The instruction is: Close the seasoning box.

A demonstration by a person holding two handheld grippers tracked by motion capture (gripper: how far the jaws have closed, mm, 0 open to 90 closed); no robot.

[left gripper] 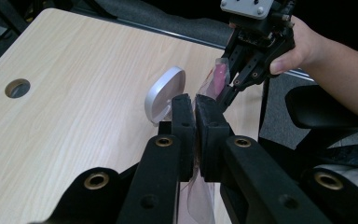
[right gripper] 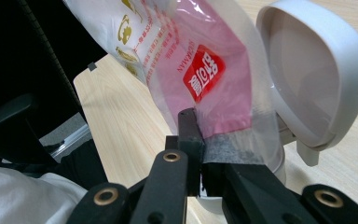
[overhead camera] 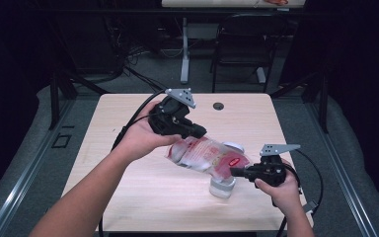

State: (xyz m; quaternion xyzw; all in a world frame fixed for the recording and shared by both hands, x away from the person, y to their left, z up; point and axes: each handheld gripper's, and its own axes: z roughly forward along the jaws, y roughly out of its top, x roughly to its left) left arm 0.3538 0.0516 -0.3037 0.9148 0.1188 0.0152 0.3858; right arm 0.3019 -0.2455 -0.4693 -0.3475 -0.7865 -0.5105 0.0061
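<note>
A pink and clear plastic bag point(overhead camera: 205, 155) with a red label hangs stretched above the table between both grippers. My left gripper point(overhead camera: 197, 132) is shut on the bag's upper left end, and its jaws pinch the thin film point(left gripper: 196, 140) in the left gripper view. My right gripper point(overhead camera: 234, 172) is shut on the bag's lower right end; the pink film point(right gripper: 205, 79) rises from its jaws in the right gripper view. Under the bag stands a white container point(overhead camera: 223, 187) with a hinged round lid point(right gripper: 314, 70) flipped open.
The light wooden table point(overhead camera: 128, 182) has a round cable hole point(overhead camera: 218, 105) near its far edge. A black chair point(overhead camera: 242, 44) and a table leg point(overhead camera: 184, 49) stand beyond the table. Dark floor lies on both sides.
</note>
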